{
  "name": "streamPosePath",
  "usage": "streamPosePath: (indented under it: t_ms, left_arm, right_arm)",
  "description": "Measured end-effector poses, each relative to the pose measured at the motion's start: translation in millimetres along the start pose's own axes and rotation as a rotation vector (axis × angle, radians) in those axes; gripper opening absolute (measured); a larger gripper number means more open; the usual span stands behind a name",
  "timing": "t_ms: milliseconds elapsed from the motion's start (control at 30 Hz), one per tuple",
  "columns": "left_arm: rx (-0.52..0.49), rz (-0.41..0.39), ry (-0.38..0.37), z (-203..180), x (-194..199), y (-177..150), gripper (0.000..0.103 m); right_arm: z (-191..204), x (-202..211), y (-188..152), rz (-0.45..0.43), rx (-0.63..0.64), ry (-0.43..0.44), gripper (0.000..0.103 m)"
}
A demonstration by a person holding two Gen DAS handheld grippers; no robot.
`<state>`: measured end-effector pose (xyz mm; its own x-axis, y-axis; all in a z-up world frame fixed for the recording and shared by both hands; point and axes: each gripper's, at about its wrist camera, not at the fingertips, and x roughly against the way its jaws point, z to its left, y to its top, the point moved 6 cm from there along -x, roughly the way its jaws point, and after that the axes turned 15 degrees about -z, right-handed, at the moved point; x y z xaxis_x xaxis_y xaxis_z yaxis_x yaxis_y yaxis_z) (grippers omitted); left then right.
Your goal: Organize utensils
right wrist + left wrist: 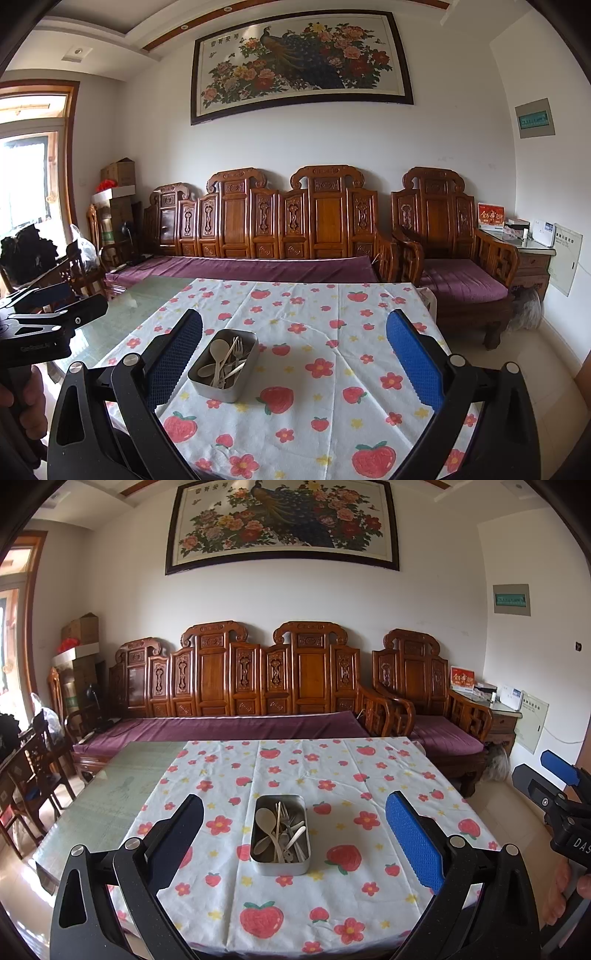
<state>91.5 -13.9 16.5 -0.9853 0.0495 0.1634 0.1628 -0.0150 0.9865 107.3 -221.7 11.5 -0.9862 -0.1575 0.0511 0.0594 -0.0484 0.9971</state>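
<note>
A strawberry-print cloth (pixel 295 904) is covering the surface, the utensils (pixel 282 830) are lying jumbled in the metal tin (pixel 279 867), and I am holding both tongs (pixel 294 843) (pixel 294 363) spread wide and empty, short of it, unable to judge whether sorting is starting or done.

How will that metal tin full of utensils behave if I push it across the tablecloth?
The metal tin looks low and flat-bottomed, so it should slide, not tip. The strawberry-print tablecloth lies loose with creases, so it may bunch ahead of the tin. The utensils lie jumbled, some leaning above the rim, and will probably shift.
</note>
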Motion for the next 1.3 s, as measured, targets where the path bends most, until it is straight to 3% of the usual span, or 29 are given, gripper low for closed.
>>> streamPosePath:
  t_ms: [1300]
  left_arm:
    - [0.002, -0.006, -0.003, 2.4, 2.0, 3.6, 0.095]
  right_arm:
    - [6.6, -2.0, -6.0, 0.001, -0.002, 0.006, 0.100]
